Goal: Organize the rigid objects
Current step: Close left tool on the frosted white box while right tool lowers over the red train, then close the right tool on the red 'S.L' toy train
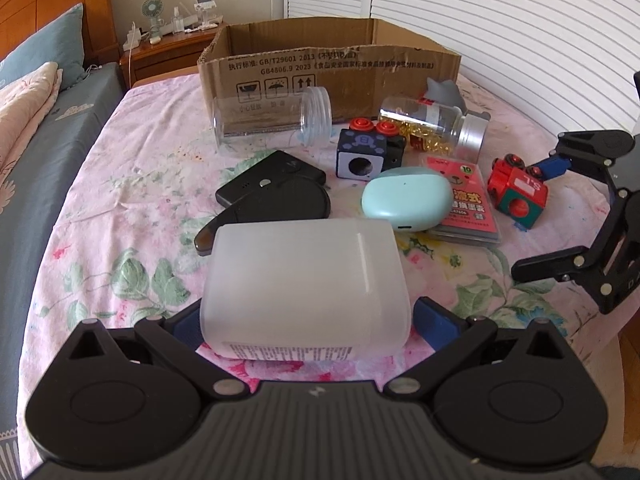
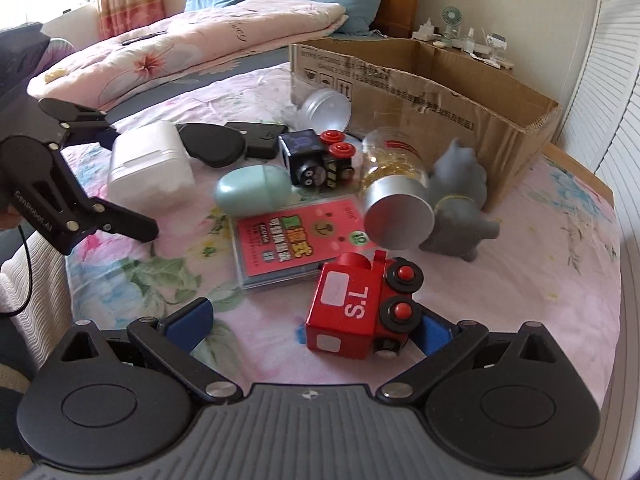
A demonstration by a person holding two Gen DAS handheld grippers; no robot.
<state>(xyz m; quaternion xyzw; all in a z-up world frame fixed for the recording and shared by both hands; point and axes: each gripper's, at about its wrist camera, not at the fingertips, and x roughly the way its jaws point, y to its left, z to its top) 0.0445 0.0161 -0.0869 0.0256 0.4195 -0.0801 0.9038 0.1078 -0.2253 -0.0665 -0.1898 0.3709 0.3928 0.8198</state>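
A frosted white box (image 1: 306, 284) is sitting low-centre; a red toy train (image 2: 360, 312) is lying low-centre, right view.

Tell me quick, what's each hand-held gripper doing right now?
Left hand-held gripper: open around the white box, not clamped.
Right hand-held gripper: open, red toy train between its fingers.

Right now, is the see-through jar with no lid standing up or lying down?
Lying down: the clear lidless plastic jar rests on its side, empty, before the cardboard box.

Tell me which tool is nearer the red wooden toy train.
Right. The right tool brackets the red wooden toy train; the left tool sits across the bed around a frosted white plastic box.
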